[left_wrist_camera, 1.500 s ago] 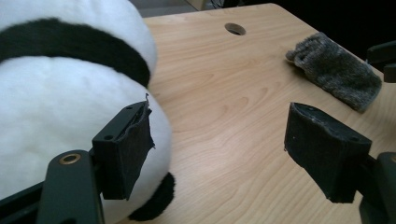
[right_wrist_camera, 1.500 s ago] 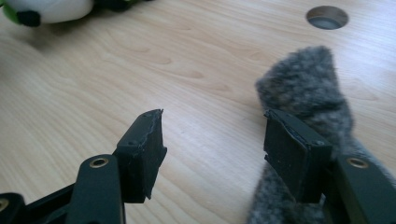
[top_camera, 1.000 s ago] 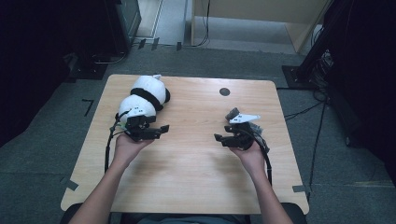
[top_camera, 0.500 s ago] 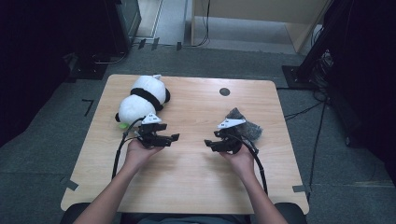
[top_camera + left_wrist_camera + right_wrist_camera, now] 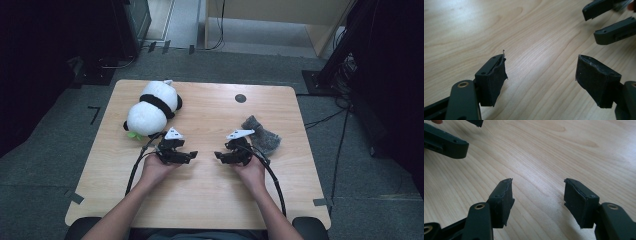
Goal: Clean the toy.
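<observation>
Looking down from the high view: holding the left gripper (image 5: pixel 191 155) and the right gripper (image 5: pixel 218 155) low over the middle of the wooden table (image 5: pixel 210 200), tips facing each other and near but not touching. Keeping both sets of jaws parted with nothing between them, as far as this small view allows. Lying on its side just beyond the left gripper, at the table's far left, the plush panda (image 5: pixel 151 108), close to the gripper's body but apparently not touching it. Resting just beyond the right gripper, the grey cloth (image 5: pixel 262 136), crumpled and flat on the wood. Sitting near the far edge, well apart from both hands, a small dark round spot (image 5: pixel 240 98). Trailing back from each gripper past the forearms, a black cable.

Looking along the left gripper view: standing wide apart, the two black padded fingers (image 5: pixel 492 81), gripping nothing, with bare wood grain between them. Showing at the upper right, the other gripper's jaws, likewise apart.

Looking along the right gripper view: standing open, the two padded fingers (image 5: pixel 503 202), holding nothing, only table (image 5: pixel 544 157) between. Showing at the upper left, part of the left gripper.
</observation>
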Demonstrator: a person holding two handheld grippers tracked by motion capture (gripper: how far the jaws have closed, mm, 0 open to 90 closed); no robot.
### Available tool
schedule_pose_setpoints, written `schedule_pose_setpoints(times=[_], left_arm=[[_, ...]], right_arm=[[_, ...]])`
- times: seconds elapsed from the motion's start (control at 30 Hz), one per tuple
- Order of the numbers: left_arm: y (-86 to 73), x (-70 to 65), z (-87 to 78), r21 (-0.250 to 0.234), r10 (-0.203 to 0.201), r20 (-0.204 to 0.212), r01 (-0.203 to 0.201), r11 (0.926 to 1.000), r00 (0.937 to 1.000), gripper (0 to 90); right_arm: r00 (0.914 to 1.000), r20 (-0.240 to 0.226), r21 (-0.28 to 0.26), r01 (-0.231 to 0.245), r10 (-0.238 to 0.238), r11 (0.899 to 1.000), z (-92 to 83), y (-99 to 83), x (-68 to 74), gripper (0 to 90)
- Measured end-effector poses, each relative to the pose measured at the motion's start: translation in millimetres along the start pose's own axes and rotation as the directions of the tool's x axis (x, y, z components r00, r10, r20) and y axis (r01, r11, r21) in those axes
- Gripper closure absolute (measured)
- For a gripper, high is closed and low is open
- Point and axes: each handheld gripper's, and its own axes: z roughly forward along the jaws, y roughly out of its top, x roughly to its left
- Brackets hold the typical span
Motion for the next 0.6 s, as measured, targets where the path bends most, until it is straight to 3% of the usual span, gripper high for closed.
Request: schedule_pose_setpoints(times=[0.2,0.47,0.6], left_arm=[[-2.7,-5.1,7.2,0.039,0.023,0.0,-0.023,0.999,0.9997,24.0],[-3.8,-6.7,9.4,0.03,0.051,-0.006,-0.051,0.9983,0.9987,24.1],[-3.7,-5.8,9.0,0.029,0.045,-0.002,-0.045,0.9986,0.999,24.1]], right_arm=[[0.9996,0.022,0.001,0.018,-0.018,1.0,8.2,-2.0,5.4,39.0],[0.9967,0.055,-0.018,0.061,-0.06,0.998,11.6,-4.4,9.6,35.4],[0.9975,0.05,-0.022,0.052,-0.05,0.998,11.4,-4.4,8.8,35.2]])
